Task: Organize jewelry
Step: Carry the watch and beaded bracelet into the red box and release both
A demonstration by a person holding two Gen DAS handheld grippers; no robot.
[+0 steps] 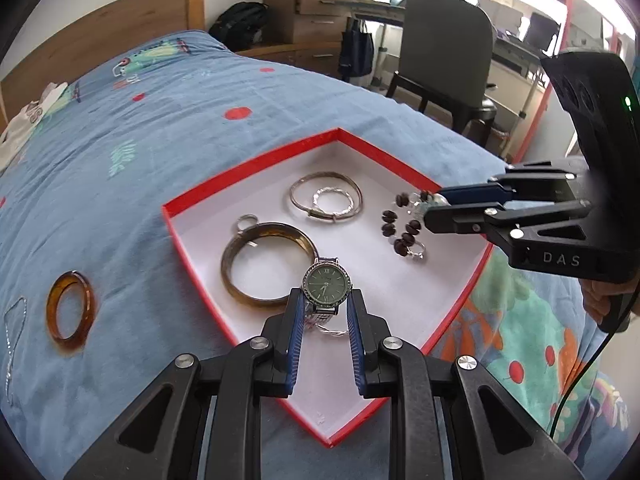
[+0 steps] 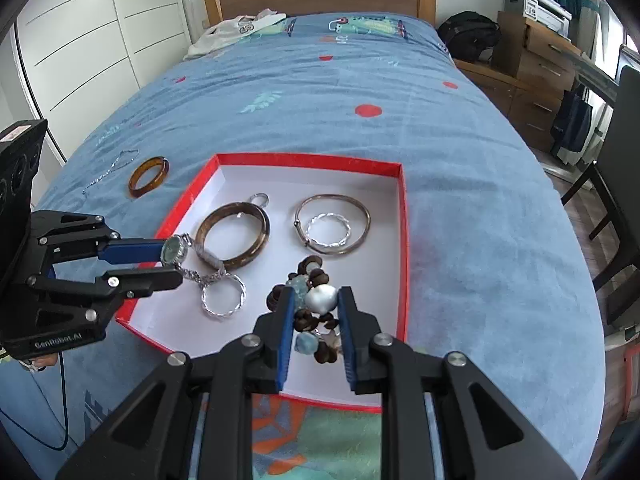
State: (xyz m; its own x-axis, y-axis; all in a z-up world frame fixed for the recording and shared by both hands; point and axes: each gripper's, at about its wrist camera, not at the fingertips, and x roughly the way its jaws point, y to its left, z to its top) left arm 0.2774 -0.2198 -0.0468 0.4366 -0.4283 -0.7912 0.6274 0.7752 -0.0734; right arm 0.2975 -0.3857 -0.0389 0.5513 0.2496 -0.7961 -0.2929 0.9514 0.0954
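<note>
A red box (image 1: pixel 248 176) (image 2: pixel 308 159) with a white floor lies on the blue bed cover. My left gripper (image 1: pixel 325 296) (image 2: pixel 174 266) is shut on a green-faced watch (image 1: pixel 327 282) (image 2: pixel 174 250) over the box's near-left part, and the strap trails beside a brown bangle (image 1: pixel 229 272) (image 2: pixel 264 232). My right gripper (image 2: pixel 316 296) (image 1: pixel 434 210) is shut on a beaded bracelet (image 2: pixel 320 298) (image 1: pixel 404 232) of dark and pale beads that hangs low over the box. A silver bangle (image 2: pixel 332 197) and twisted silver rings (image 2: pixel 222 298) also lie inside.
An amber bangle (image 1: pixel 52 312) (image 2: pixel 162 170) and a thin silver chain (image 1: pixel 14 328) (image 2: pixel 112 170) lie on the cover left of the box. A white garment (image 2: pixel 240 28) sits by the headboard. A chair (image 1: pixel 444 52) and wooden drawers (image 2: pixel 536 60) stand beside the bed.
</note>
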